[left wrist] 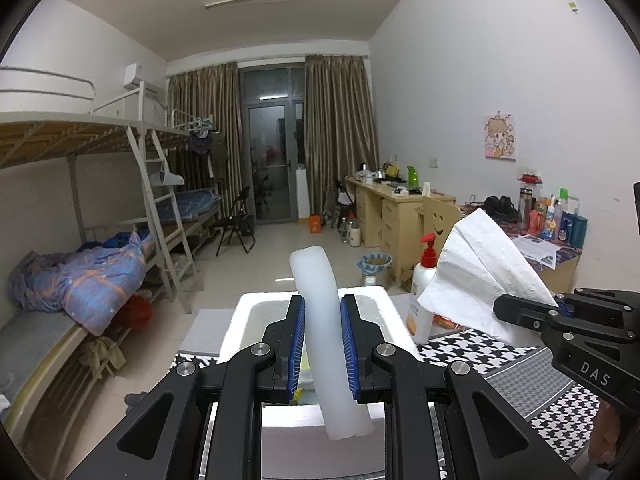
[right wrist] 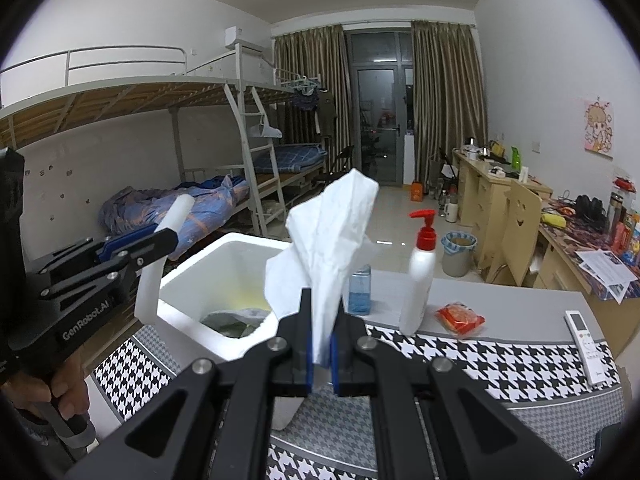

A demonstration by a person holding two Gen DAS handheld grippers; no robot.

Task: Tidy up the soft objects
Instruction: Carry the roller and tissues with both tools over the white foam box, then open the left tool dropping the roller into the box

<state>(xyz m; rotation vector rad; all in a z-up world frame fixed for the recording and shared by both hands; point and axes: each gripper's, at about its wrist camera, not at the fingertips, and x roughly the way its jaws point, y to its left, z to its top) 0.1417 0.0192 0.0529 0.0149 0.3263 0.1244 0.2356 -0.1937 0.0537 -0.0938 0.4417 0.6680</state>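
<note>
My left gripper [left wrist: 322, 344] is shut on a white translucent soft strip [left wrist: 320, 300] and holds it bent upward above a white foam box [left wrist: 384, 304]. In the right wrist view the left gripper [right wrist: 160, 240] holds the strip [right wrist: 176, 212] at the box's left rim. My right gripper [right wrist: 321, 350] is shut on a white tissue [right wrist: 328, 236] that stands up from the jaws, right of the foam box [right wrist: 192, 320]. In the left wrist view the right gripper [left wrist: 516, 306] holds the tissue [left wrist: 476, 276] at the right. The box holds a bag and something yellow.
A houndstooth cloth [right wrist: 480, 360] covers the table. A white pump bottle [right wrist: 420, 280], a blue bottle [right wrist: 360, 292], a red packet [right wrist: 460, 318] and a remote [right wrist: 584, 344] stand on it. Bunk beds are on the left, desks on the right.
</note>
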